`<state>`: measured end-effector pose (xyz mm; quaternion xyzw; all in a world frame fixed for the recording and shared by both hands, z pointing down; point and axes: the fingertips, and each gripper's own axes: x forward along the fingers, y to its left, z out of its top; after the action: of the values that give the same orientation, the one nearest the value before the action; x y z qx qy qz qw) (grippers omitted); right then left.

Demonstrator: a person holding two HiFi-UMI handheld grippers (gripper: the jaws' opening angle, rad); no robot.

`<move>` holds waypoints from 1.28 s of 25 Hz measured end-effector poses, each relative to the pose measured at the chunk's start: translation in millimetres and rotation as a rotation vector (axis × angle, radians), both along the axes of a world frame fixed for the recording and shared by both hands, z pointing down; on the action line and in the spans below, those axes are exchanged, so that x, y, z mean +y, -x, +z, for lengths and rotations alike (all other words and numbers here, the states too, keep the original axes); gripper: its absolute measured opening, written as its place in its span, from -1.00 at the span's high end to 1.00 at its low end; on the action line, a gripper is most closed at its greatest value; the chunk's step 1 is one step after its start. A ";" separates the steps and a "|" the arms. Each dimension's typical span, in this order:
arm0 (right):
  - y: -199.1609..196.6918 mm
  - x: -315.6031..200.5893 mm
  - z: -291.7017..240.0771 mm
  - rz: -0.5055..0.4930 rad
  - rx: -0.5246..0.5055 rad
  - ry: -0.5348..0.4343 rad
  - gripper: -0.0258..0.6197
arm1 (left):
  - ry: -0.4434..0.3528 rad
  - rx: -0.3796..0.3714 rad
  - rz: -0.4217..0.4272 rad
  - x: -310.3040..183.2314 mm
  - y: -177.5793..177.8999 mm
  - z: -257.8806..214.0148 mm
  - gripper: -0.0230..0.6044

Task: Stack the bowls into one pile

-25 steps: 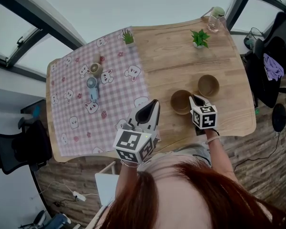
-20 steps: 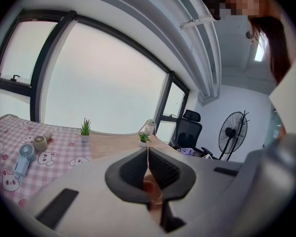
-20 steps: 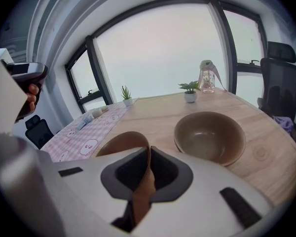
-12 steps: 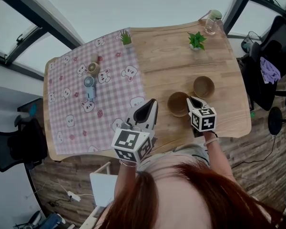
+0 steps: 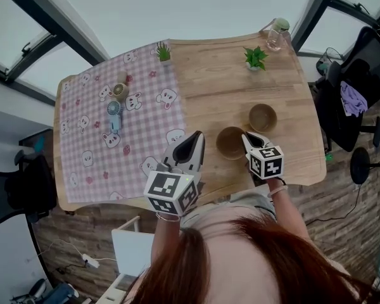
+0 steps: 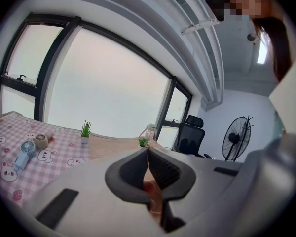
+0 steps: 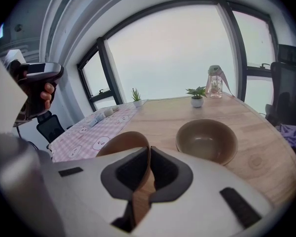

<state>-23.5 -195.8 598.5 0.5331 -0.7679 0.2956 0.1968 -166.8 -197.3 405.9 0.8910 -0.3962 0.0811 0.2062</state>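
Two brown bowls stand on the wooden table [image 5: 221, 81]. The near bowl [image 5: 229, 143] has its right rim between the jaws of my right gripper [image 5: 248, 137], which is shut on it. In the right gripper view that rim [image 7: 124, 143] runs into the closed jaws of the gripper [image 7: 149, 151]. The far bowl [image 5: 263, 117] [image 7: 206, 140] sits apart, upright and empty, just beyond and to the right. My left gripper [image 5: 197, 137] [image 6: 148, 153] is shut on nothing, held above the table's near edge by the cloth.
A pink checked cloth [image 5: 95, 151] covers the table's left half, with a small hand fan [image 5: 113, 114] and a round object [image 5: 119, 91] on it. Two little potted plants [image 5: 163, 51] [image 5: 254, 58] and a bottle [image 5: 275, 33] stand along the far edge. An office chair [image 5: 354, 100] is at the right.
The head view has drifted, so everything sits slightly lower left in the picture. Grippers and bowls keep nearly the same places relative to each other.
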 end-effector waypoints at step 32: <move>-74.1 0.3 -39.0 -0.055 -0.054 -0.082 0.87 | -0.001 0.000 -0.072 20.4 -76.4 -4.4 0.89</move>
<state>50.6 -195.4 559.5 0.5113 -0.7987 0.2727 0.1622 -90.4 -176.9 401.5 0.8763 -0.4281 0.0734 0.2083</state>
